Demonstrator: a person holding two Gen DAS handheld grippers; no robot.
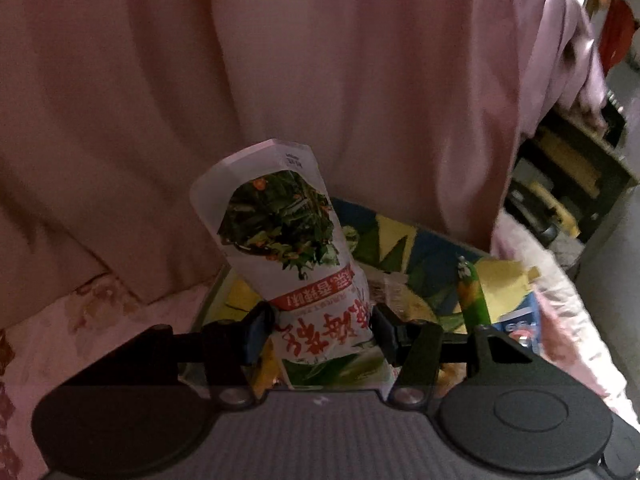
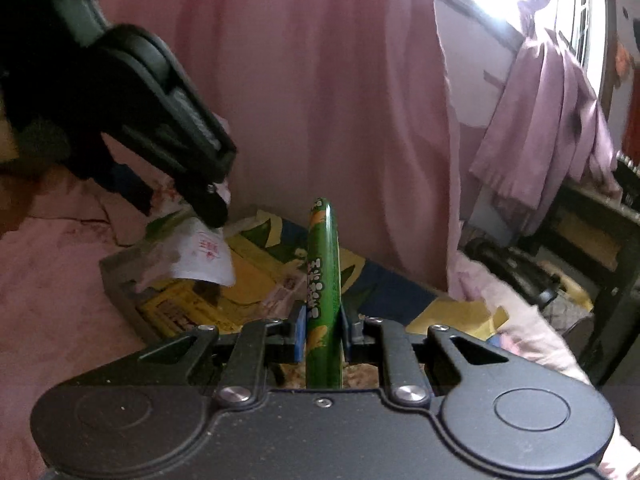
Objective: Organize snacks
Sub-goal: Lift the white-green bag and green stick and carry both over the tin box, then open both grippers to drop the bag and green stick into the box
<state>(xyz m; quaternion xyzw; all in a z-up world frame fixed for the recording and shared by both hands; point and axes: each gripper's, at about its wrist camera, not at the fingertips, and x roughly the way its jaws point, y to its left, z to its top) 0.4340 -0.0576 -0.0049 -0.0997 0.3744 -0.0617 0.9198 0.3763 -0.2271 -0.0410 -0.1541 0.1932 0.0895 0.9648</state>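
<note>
Your left gripper (image 1: 322, 330) has its fingers clamped on the lower part of a white seaweed snack bag (image 1: 288, 240), which stands up beyond the fingertips. Your right gripper (image 2: 323, 330) pinches a slim green snack packet (image 2: 323, 276) edge-on between narrow fingers. Below and ahead of both pairs of fingers lies a grey tray (image 2: 116, 280) holding yellow and blue packets.

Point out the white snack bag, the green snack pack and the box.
white snack bag (image 1: 280, 232), left wrist view, on its printed picture.
green snack pack (image 2: 323, 264), right wrist view, on its middle.
box (image 2: 120, 292), right wrist view, on its grey wall.
</note>
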